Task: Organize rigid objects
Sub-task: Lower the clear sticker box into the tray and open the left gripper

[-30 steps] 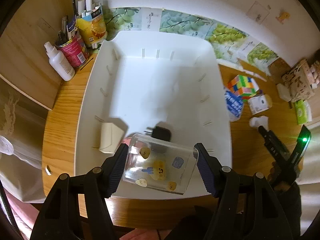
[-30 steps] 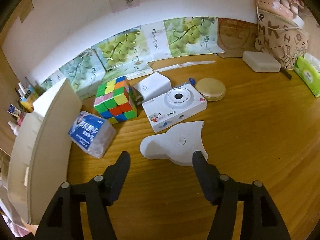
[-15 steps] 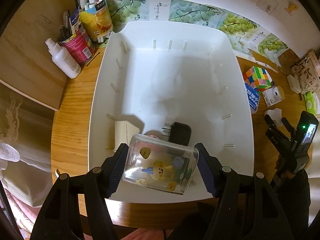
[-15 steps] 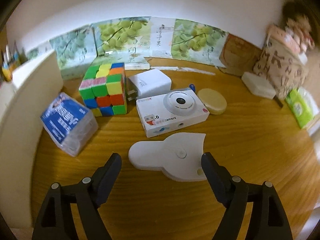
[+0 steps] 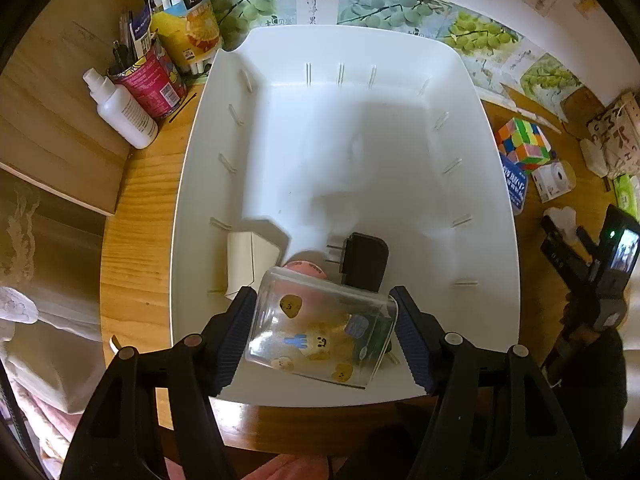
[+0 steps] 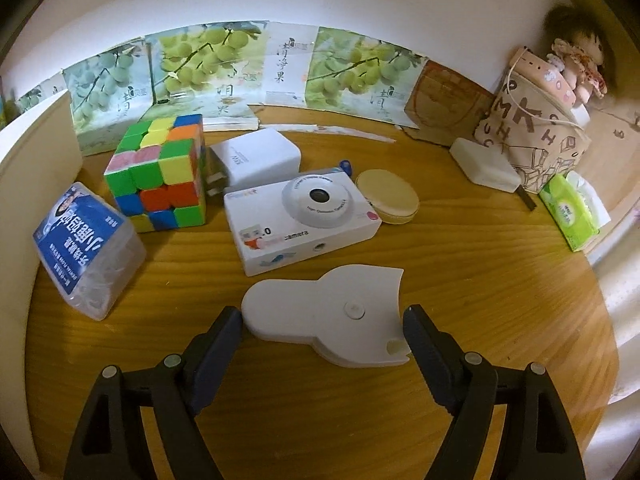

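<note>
My left gripper is shut on a clear plastic box with cartoon stickers, held over the near end of the white bin. In the bin lie a black charger, a cream box and a pink thing half hidden under the clear box. My right gripper is open, low over the table, with its fingers either side of a flat white cat-shaped object. Beyond it lie a white toy camera, a colour cube, a white charger, a blue-labelled clear box and a round tan compact.
The bin's wall stands left of the right gripper. A white block, patterned bag and green tissue pack sit at the right. A spray bottle and pen can stand left of the bin.
The left gripper has carried the clear box further over the bin. The right gripper has moved in closer, so its fingers now flank the white cat-shaped object.
</note>
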A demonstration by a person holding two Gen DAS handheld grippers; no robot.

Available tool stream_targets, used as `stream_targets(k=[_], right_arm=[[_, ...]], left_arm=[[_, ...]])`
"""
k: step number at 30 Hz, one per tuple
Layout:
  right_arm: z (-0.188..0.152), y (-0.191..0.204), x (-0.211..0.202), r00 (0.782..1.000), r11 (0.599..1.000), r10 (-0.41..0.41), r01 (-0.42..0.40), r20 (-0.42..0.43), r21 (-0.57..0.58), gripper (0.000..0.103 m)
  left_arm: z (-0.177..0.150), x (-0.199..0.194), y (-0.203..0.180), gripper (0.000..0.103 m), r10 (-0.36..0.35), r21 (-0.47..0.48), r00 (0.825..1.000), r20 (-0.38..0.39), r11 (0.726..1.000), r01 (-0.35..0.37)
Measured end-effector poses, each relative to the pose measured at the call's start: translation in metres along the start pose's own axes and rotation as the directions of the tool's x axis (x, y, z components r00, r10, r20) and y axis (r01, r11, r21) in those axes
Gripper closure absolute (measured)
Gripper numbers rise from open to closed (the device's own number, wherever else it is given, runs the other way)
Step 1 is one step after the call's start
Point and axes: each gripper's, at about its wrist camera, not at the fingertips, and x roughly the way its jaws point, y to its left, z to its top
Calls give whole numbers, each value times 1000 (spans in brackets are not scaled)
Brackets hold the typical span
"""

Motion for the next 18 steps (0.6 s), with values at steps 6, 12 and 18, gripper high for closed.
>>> stream_targets(k=[6,12,18], right_arm=[[4,-7,4,999,999,-35,35,-5,-11,20],[6,-12,6,1000,1000,-9,9,-10,-19,20],[10,-19,11,998,999,53,-54,-37,-6,19]], left_arm=[[-8,-17,-4,24,10,18,996,91,1000,-11],[-15,-33,-6,24,6,19,985,173,1000,-10],[-24,-36,-8,24,11,19,983,185,1000,-15]])
